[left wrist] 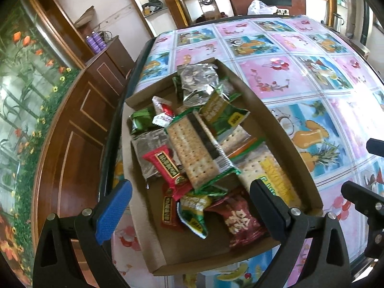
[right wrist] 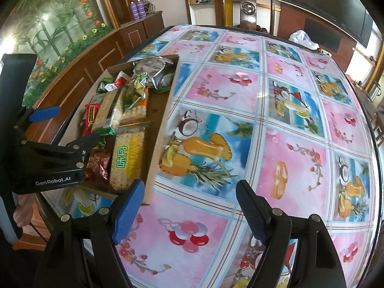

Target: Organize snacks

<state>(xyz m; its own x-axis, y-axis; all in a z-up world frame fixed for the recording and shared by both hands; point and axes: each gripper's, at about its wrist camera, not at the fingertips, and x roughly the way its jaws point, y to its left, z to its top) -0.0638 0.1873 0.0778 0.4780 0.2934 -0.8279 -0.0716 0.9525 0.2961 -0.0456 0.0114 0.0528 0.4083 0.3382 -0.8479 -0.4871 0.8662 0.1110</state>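
The left claw [left wrist: 189, 192], open and empty, hangs right over the snacks [left wrist: 192, 153] in the box [left wrist: 283, 129], while the open right claw [right wrist: 189, 206] is beside it over the bare desk [right wrist: 276, 120].

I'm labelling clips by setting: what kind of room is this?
Most likely a dining room in a home: a table under a fruit-print tablecloth, a carved wooden chair at its far end, and a wooden sideboard holding purple bottles.
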